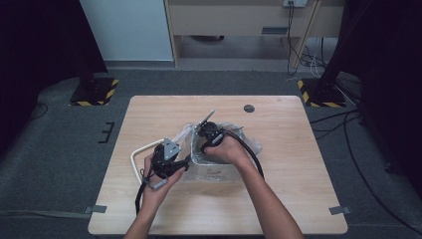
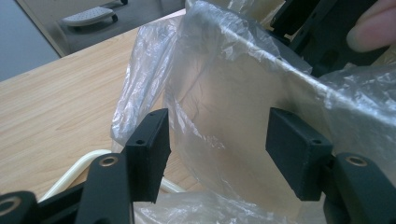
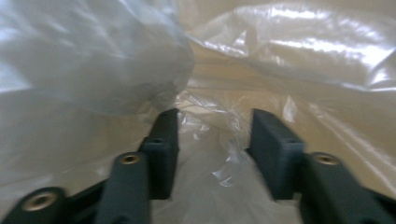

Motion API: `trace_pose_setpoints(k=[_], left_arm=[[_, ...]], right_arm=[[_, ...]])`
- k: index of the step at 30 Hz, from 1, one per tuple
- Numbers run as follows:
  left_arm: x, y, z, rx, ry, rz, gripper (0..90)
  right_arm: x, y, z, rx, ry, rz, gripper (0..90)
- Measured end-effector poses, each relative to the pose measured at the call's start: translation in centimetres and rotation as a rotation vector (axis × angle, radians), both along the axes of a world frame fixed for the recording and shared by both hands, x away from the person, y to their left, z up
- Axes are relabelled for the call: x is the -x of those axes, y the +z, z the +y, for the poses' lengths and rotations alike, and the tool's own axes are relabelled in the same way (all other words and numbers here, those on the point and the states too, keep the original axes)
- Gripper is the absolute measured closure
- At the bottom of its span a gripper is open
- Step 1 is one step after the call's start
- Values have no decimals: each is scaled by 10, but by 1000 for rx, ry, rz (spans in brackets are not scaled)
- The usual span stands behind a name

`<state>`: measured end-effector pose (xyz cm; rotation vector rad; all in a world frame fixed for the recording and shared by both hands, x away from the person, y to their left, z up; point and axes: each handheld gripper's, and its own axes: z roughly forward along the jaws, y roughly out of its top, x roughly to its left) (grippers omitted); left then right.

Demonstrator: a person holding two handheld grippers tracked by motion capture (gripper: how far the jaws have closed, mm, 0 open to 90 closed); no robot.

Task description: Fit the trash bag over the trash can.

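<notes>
The bag (image 1: 199, 149) lines a bin (image 1: 211, 169) at table (image 1: 278, 149) centre. At its 9 o'clock, the left gripper (image 2: 217, 149) stands released around the bag's edge. Right gripper (image 3: 212, 149), inside the bag, is released too.

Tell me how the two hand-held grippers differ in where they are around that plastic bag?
The right hand-held gripper reaches down inside the bin lined with the clear plastic bag, film all around its jaws. The left hand-held gripper stays outside, at the bin's near-left corner, its jaws level and wide apart beside the bag-covered wall. The left one's grey plate lies flatter; the right one's stands tilted. Both have open jaws, gripping nothing.
</notes>
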<state>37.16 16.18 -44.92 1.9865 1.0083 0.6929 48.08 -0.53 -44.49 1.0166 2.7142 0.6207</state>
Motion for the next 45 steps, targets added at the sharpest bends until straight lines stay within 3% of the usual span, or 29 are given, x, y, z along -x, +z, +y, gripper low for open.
trace_pose_setpoints(k=[9, 14, 31, 36, 45], left_arm=[[0, 0, 1, 10, -2, 4, 393], [0, 0, 1, 14, -2, 8, 393], [2, -2, -1, 15, -17, 15, 388], [3, -2, -2, 16, -22, 17, 375], [6, 0, 1, 13, -26, 17, 354]], right_arm=[[-1, -7, 3, 25, -17, 7, 281], [-2, -8, 3, 35, -21, -10, 234], [8, 18, -11, -31, -20, -74, 276], [13, 30, -18, -75, -13, -108, 306], [19, 56, -35, -133, 0, -172, 474]])
